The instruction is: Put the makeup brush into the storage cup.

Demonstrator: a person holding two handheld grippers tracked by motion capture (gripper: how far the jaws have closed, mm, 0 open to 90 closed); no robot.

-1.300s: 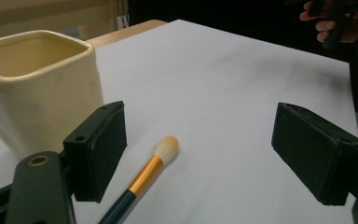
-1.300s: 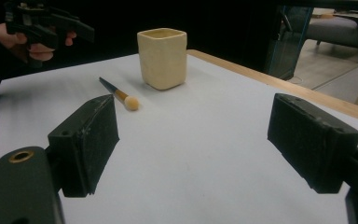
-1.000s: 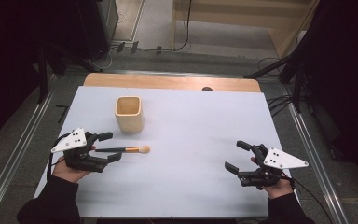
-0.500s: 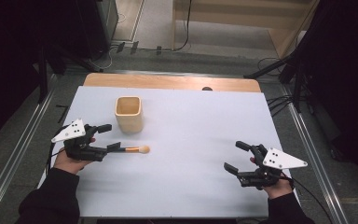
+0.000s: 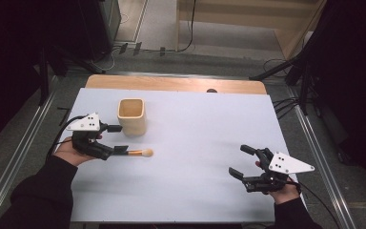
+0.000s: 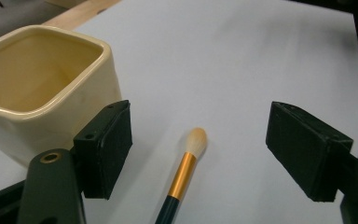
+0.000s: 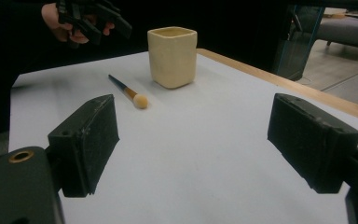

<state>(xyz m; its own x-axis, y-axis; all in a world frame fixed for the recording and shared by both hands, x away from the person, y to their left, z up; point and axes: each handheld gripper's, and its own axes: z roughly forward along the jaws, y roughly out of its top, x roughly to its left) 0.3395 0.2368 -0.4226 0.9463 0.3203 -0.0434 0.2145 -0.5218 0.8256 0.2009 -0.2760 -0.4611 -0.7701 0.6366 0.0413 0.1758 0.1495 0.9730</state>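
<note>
The brush (image 5: 134, 152) lies flat on the white bench (image 5: 200, 133), its pale tip pointing toward the bench's middle, just in front of the cream cup (image 5: 131, 116). The left gripper (image 5: 116, 139) straddles its dark handle, fingers (image 6: 106, 148) spread wide and touching nothing. The right gripper (image 5: 241, 161) idles well apart, fingers likewise spread. Closing off-centre could roll the round handle away or knock the nearby cup.

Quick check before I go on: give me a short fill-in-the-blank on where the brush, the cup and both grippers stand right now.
1. The makeup brush lies flat on the ____ table cover.
2. The cream cup stands ____, mouth up.
3. The left gripper straddles the brush with its jaws ____.
4. The right gripper holds ____.

Missing words: white; upright; open; nothing
</note>
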